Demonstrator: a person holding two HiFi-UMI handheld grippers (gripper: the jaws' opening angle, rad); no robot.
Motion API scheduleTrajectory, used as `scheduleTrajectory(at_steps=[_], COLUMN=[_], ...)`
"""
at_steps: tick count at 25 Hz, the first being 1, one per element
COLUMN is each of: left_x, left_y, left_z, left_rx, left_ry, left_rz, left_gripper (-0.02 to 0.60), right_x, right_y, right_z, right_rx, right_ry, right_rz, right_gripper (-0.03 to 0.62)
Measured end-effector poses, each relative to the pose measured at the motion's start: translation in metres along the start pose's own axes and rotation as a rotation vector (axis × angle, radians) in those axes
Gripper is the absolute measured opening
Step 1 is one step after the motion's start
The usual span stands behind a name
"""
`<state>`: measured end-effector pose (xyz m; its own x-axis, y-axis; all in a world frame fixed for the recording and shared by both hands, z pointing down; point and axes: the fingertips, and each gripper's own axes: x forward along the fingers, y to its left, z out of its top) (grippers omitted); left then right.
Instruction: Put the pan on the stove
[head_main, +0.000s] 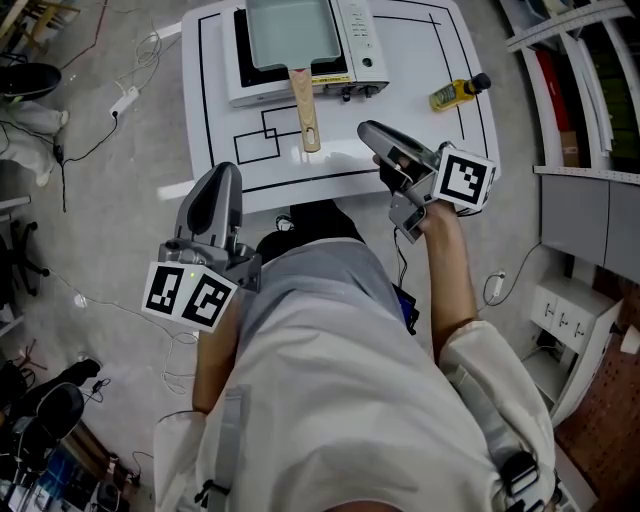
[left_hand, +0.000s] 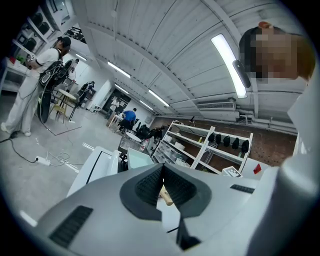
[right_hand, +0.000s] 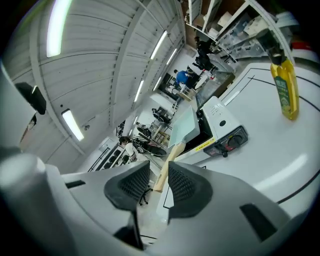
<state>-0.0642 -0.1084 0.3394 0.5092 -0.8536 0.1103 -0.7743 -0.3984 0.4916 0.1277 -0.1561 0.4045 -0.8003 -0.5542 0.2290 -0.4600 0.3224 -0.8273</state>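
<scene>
1. The pan (head_main: 285, 30) sits on the stove (head_main: 365, 40) at the worktop's (head_main: 440, 150) far edge; placement looks done.
2. Keep the right gripper's (head_main: 368, 132) spread, empty fingers and the left gripper's (head_main: 226, 172) pressed-together fingers clear of the handle (head_main: 303, 105).

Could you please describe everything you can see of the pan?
The pan is rectangular and shallow, pale grey-green inside and empty, with a light wooden handle that has a hole near its end. It sits flat on the white stove at the far side of the table, its handle sticking out past the stove's front toward the person. Only the stove seems to touch it.
</scene>
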Motion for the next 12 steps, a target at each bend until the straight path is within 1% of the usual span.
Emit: scheduleTrajectory(at_steps=[12], left_x=[-0.018], left_y=[-0.008], left_z=[-0.006], left_rx=[0.043], left_ry=[-0.006], left_rz=[0.006], left_gripper=[0.008], right_x=[-0.028], right_y=[0.036], right_z=[-0.008], right_rx=[-0.194], right_ry=[-0.078], right_rz=[-0.128], right_gripper=[0.063])
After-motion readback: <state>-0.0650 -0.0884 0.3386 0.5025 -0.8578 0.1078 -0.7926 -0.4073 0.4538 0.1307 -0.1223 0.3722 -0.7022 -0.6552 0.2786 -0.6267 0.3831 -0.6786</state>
